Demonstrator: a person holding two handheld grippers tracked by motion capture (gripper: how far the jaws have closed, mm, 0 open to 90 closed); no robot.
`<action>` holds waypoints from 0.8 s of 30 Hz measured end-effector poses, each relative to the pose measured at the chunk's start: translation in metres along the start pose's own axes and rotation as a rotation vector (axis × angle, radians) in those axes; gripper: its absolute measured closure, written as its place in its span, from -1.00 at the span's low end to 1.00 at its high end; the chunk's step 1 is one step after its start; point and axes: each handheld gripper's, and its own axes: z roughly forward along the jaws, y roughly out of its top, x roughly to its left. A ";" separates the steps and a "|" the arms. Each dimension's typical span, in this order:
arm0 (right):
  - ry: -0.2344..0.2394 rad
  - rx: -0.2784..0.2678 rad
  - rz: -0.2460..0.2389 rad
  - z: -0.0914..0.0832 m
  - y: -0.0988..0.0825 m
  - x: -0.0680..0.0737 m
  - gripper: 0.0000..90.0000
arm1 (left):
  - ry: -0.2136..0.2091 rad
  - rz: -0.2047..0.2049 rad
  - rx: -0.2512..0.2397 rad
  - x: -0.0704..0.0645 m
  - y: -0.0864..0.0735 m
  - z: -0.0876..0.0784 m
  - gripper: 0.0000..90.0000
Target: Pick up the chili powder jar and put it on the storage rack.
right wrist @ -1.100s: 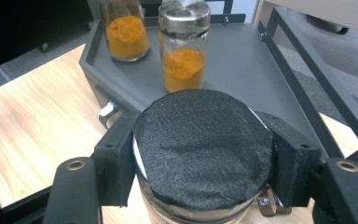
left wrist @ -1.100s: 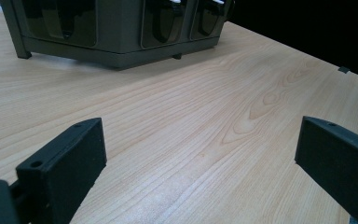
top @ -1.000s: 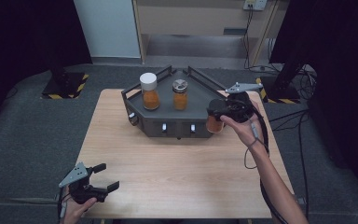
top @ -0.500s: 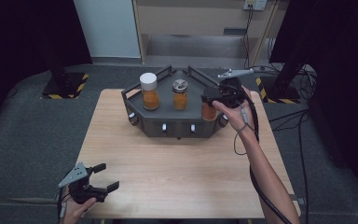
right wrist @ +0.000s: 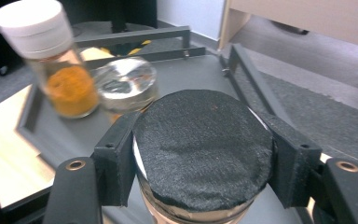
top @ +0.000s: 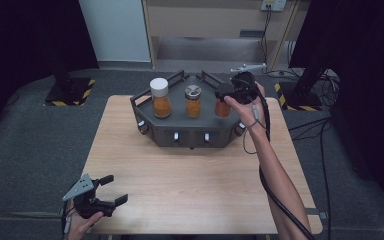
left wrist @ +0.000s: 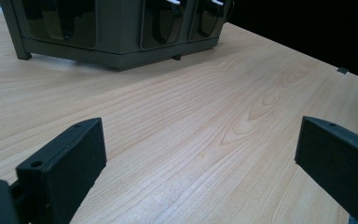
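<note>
1. Jaws of the right gripper [right wrist: 200, 163] were clamped on the black-topped jar [right wrist: 203, 147], one pad against each side of its lid.
2. That jar [top: 223, 107] sat at the right end of the dark tray [top: 200, 135], beside the metal-lidded jar [top: 193, 101], with the white-capped jar [top: 160, 97] further left.
3. Left gripper [top: 109, 190] rested near the table's [top: 195, 185] front left corner, its jaws spread wide apart with only bare wood between them.
4. Compared with a second earlier, the right gripper and its jar had travelled from the tray's right front corner up and inward over the tray; the left gripper had not moved.
5. From above, the right hand [top: 245, 102] and gripper body covered most of the held jar, so whether its base touched the tray floor could not be told.
6. In the right gripper view the white-capped jar [right wrist: 51, 60] was blurred, and the held jar's body was cut off at the bottom edge.
</note>
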 end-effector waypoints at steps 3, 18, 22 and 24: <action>-0.017 -0.006 0.011 0.005 -0.001 -0.001 -0.23 | 0.000 0.000 0.001 0.000 0.000 0.000 -0.98; -0.067 -0.004 0.033 0.040 -0.007 -0.007 -0.23 | -0.001 -0.005 -0.004 0.001 -0.001 0.000 -0.98; -0.072 0.004 0.036 0.046 -0.010 -0.008 -0.23 | -0.001 -0.006 -0.004 0.001 -0.001 0.000 -0.98; -0.071 0.004 0.045 0.049 -0.012 -0.009 -0.23 | -0.001 -0.006 -0.004 0.001 -0.001 0.000 -0.98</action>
